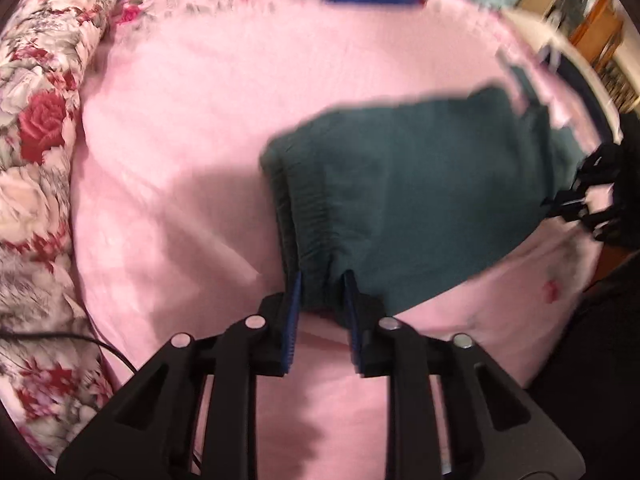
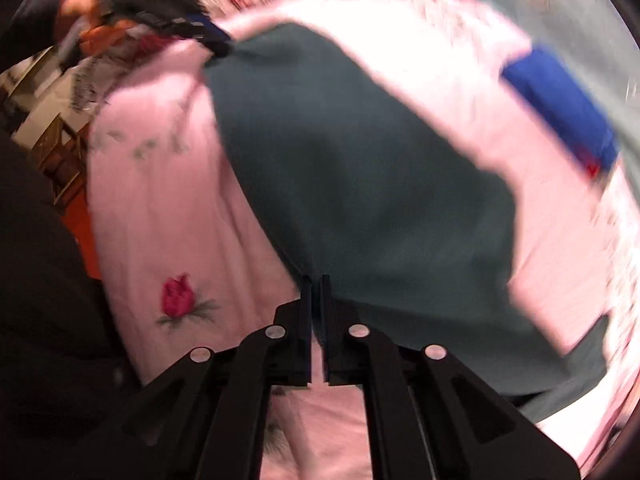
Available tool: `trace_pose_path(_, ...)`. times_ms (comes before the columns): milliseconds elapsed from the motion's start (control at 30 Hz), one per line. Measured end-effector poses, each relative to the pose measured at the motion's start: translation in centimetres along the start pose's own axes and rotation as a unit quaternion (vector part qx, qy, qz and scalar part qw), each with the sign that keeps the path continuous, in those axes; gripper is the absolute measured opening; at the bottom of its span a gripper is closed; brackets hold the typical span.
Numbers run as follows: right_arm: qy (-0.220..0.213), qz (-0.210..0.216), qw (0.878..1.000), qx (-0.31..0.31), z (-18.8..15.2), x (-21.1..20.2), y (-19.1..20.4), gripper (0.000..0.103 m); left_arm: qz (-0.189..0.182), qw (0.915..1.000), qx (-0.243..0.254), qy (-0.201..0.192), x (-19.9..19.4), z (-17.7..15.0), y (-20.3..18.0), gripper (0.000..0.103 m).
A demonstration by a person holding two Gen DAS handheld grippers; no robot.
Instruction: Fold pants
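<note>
Dark teal pants (image 1: pixel 420 184) pinched at both ends: left gripper (image 1: pixel 322 280) clamps bunched elastic waistband, right gripper (image 2: pixel 317 280) nearly closed on opposite edge. Fabric stretched between 2 claws, over pink bedsheet (image 1: pixel 180 140). Floral quilt (image 1: pixel 36 128) along left, blue cloth (image 2: pixel 560 108) further out. Pretty blurry.
</note>
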State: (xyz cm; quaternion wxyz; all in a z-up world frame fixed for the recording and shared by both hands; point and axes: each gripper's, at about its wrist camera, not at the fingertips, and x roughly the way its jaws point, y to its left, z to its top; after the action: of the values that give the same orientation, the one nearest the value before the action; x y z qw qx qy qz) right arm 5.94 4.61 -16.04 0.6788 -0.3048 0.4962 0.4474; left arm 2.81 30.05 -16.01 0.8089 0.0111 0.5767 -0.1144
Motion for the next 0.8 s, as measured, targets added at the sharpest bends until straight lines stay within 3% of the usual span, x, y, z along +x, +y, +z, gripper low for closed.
trace_pose_path(100, -0.009, -0.018, 0.999, 0.04, -0.5, -2.3, -0.6, 0.044, 0.042, 0.999, -0.002, 0.011, -1.0, -0.2, -0.6, 0.076)
trace_pose_path(167, -0.052, -0.032, 0.995, 0.085, -1.7, -5.2, -2.2, 0.054, 0.06, 0.9979, -0.009, -0.021, -3.4, -0.3, -0.8, 0.078)
trace_pose_path(267, -0.091, -0.072, 0.971, 0.21, -4.3, -9.1, -7.8, 0.054, 0.082, 0.9942, -0.045, -0.054, -6.1, 0.6, -1.7, 0.083)
trace_pose_path(367, -0.133, -0.102, 0.907, 0.385, -7.9, -11.9, -16.0, 0.054, 0.041, 0.9908, -0.075, -0.105, -7.0, 2.7, -5.0, 0.086)
trace_pose_path(400, -0.137, -0.127, 0.874, 0.448, -9.0, -12.5, -19.4, 0.054, 0.023, 0.9892, -0.081, -0.12, -6.9, 3.5, -6.7, 0.091)
trace_pose_path(467, -0.141, -0.16, 0.831, 0.514, -10.2, -12.8, -23.9, 0.054, -0.004, 0.9869, -0.083, -0.138, -5.8, 5.2, -11.3, 0.093)
trace_pose_path(533, -0.134, -0.168, 0.809, 0.547, -10.7, -11.9, -26.9, 0.054, -0.009, 0.9872, -0.08, -0.138, -4.3, 6.1, -15.2, 0.093)
trace_pose_path(633, -0.096, -0.174, 0.802, 0.564, -9.9, -8.7, -30.2, 0.054, 0.005, 0.9898, -0.089, -0.111, -2.2, 7.1, -19.8, 0.093)
trace_pose_path(733, -0.069, -0.162, 0.809, 0.561, -9.4, -5.6, -32.8, 0.054, 0.014, 0.9927, -0.079, -0.09, -1.6, 7.4, -23.0, 0.093)
trace_pose_path(800, -0.049, -0.174, 0.814, 0.552, -9.2, -4.0, -33.4, 0.054, 0.04, 0.993, -0.065, -0.09, -1.8, 7.2, -24.1, 0.093)
